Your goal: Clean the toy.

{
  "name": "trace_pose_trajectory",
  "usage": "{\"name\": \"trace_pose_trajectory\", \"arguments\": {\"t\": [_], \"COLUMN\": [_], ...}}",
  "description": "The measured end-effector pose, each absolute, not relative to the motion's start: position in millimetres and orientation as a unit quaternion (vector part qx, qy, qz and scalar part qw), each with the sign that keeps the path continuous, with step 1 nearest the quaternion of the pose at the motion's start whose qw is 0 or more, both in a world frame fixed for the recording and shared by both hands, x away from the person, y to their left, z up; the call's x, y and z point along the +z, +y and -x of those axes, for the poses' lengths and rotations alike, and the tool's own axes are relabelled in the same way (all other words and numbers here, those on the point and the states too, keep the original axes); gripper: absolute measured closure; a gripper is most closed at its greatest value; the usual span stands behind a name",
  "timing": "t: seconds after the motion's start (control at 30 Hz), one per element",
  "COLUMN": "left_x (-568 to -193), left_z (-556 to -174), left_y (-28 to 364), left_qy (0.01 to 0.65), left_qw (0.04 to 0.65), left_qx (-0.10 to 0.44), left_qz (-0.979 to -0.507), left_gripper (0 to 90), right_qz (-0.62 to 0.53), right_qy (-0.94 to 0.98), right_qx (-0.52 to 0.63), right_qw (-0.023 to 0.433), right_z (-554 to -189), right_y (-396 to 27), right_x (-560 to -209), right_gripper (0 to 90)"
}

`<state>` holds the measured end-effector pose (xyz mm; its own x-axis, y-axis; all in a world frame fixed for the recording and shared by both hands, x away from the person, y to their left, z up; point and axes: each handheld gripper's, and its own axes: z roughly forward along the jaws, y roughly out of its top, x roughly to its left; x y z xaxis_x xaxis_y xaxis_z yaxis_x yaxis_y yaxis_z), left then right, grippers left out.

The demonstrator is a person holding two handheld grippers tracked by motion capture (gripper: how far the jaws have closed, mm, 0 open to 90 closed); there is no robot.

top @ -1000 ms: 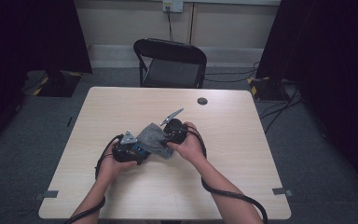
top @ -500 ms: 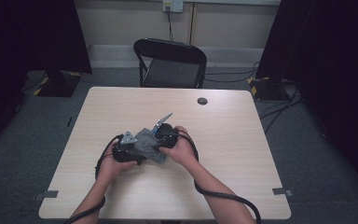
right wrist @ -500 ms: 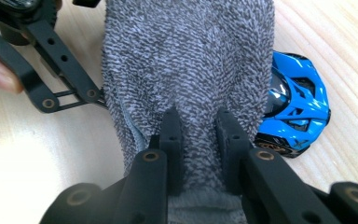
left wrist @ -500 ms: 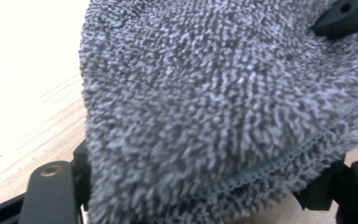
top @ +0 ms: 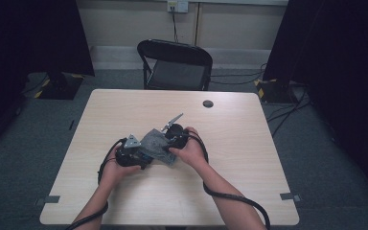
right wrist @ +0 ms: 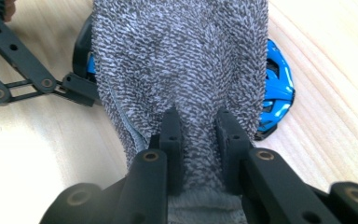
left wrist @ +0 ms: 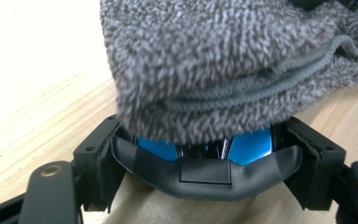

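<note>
Right now 2 grippers hold a grey cloth [right wrist: 182, 60] over a blue object [right wrist: 275, 84].

My right gripper [right wrist: 199, 140] pinches a fold of the grey fuzzy cloth [right wrist: 182, 60], its two black jaws pressed into the pile. The cloth drapes far over a shiny blue object [right wrist: 276, 88], whose edge peeks out at right. The other gripper [right wrist: 37, 81] reaches in from the left on the pale wooden table [right wrist: 326, 56].

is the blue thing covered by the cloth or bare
Mostly covered: the grey cloth drapes over the blue thing, leaving an edge showing beside it.
</note>
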<state>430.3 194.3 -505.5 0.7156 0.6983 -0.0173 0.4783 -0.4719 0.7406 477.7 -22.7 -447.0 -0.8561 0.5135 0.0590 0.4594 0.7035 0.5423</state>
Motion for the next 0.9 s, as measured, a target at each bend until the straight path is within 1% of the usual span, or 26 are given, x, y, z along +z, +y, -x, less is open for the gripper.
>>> {"name": "trace_pose_trajectory", "arguments": {"t": [0.9], "left_x": [-505.6], "left_z": [-430.3], "left_y": [194.2], "left_qy": [0.348], "left_qw": [0.378], "left_qx": [0.145], "left_qz": [-0.845], "left_gripper": [24.2], "right_qz": [-0.317], "right_qy": [0.908], "right_qx": [0.269], "right_qw": [0.053], "right_z": [-502.1], "right_y": [-56.5], "right_x": [-453.2], "right_gripper": [75.5]}}
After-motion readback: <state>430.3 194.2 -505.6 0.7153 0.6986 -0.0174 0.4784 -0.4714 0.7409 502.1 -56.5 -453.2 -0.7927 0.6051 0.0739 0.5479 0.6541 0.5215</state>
